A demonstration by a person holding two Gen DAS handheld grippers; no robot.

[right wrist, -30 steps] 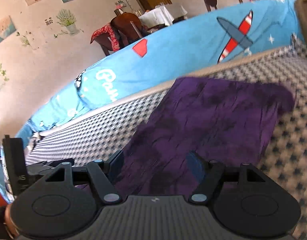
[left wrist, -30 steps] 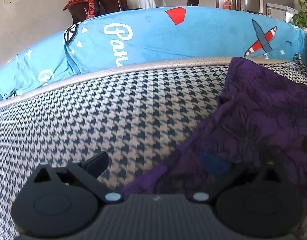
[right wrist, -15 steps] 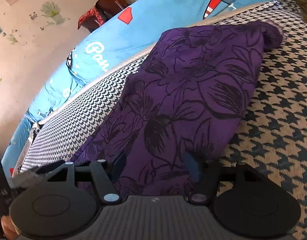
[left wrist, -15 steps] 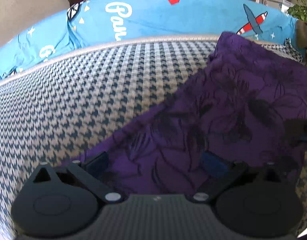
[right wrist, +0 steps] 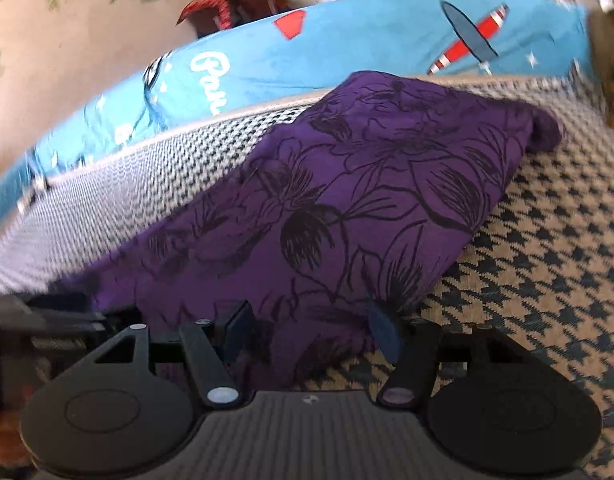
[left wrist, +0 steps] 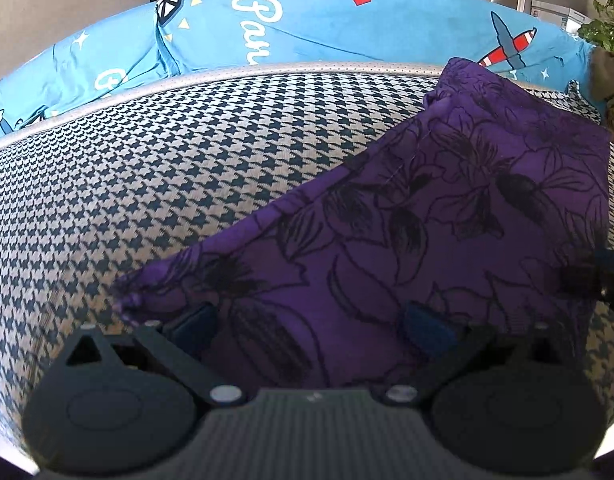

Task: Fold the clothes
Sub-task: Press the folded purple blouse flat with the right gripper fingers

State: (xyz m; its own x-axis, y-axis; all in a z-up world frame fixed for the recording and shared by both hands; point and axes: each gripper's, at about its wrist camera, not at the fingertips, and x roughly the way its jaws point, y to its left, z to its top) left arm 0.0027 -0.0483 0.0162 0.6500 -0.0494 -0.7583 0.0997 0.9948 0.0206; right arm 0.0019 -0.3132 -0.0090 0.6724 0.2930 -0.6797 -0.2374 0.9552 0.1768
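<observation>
A purple garment with black flower outlines (left wrist: pixel 447 220) lies folded in a long strip on the houndstooth sofa seat (left wrist: pixel 167 184). It also shows in the right wrist view (right wrist: pixel 367 192). My left gripper (left wrist: pixel 311 324) is open, its fingers straddling the garment's near edge close to the left corner. My right gripper (right wrist: pixel 307 324) is open over the garment's near right edge. The right gripper shows at the right rim of the left wrist view (left wrist: pixel 599 276), and the left gripper at the left rim of the right wrist view (right wrist: pixel 47 312).
A blue printed cover (left wrist: pixel 327 28) drapes the sofa back behind a silver trim (left wrist: pixel 267 70). Bare houndstooth seat (right wrist: pixel 555 248) lies right of the garment. A brown furry item (right wrist: pixel 611 76) sits at the far right. Chairs and a table stand in the room behind.
Both grippers have come down and in toward the garment's near edge. The left one moved right until the cloth lies between its fingers. The garment now lies flatter.
</observation>
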